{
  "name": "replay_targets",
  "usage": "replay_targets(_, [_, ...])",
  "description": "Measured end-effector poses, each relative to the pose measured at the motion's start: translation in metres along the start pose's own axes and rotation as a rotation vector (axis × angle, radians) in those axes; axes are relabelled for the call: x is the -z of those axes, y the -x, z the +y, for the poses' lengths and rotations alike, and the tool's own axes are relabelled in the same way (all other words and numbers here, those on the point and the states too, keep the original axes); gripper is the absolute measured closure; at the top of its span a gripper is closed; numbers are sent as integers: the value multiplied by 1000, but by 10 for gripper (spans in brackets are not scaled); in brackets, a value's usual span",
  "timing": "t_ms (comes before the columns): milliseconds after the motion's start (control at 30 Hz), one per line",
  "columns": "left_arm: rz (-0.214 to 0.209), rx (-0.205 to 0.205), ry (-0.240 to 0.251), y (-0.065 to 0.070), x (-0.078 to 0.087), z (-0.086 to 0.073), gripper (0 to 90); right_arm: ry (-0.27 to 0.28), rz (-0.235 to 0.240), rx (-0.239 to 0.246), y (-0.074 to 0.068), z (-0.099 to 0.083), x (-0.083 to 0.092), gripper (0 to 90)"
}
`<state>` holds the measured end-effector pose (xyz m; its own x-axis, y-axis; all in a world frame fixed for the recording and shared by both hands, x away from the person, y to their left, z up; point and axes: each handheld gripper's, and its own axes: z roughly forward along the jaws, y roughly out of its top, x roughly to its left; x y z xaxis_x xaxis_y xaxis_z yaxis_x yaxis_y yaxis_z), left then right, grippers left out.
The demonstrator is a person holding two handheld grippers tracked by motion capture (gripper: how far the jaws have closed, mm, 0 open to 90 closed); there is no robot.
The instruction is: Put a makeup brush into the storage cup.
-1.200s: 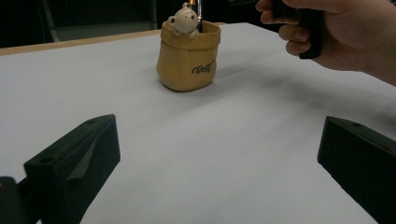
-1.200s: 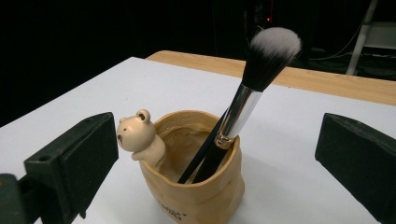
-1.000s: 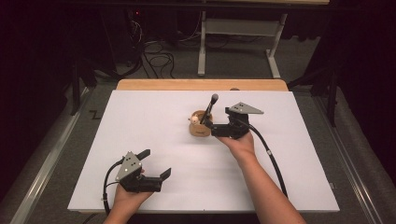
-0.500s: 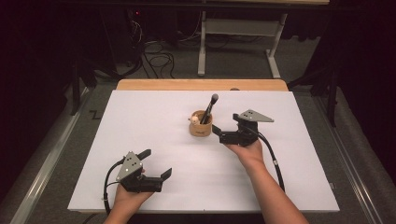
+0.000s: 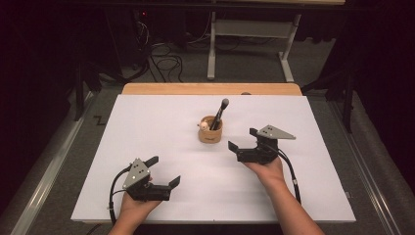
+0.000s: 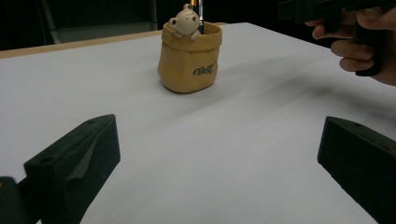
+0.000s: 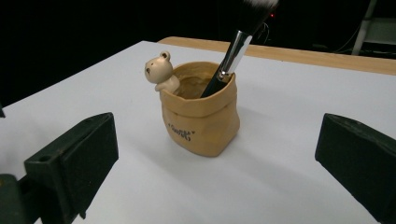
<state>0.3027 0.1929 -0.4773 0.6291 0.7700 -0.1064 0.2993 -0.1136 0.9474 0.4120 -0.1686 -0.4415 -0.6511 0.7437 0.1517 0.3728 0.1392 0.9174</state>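
White rectangular table, light wooden strip along its far edge. Small tan sack-shaped ceramic pot stands upright near the table's middle, slightly toward the far edge, with a little bear figure on its rim. Rest of the top is bare white.

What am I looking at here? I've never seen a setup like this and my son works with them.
No robot: a person holds a hand-held gripper in each hand, each with two black fingers. The high view looks down on a white table. The left gripper rests near the front edge; the right gripper is beside a tan sack-shaped holder. The other two pictures come from cameras riding on each gripper, looking out between its fingers. The holder has a little bear figure on its rim and a makeup brush standing in it. Both grippers are open and hold nothing.
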Motion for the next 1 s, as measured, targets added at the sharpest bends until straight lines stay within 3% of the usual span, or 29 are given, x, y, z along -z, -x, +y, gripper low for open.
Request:
replay_targets(433, [11, 12, 0, -2, 0, 0, 2, 16, 2, 10, 6, -19, 40, 3])
replay_targets(1000, [26, 27, -6, -5, 3, 0, 2, 33, -43, 17, 23, -43, 96, 3])
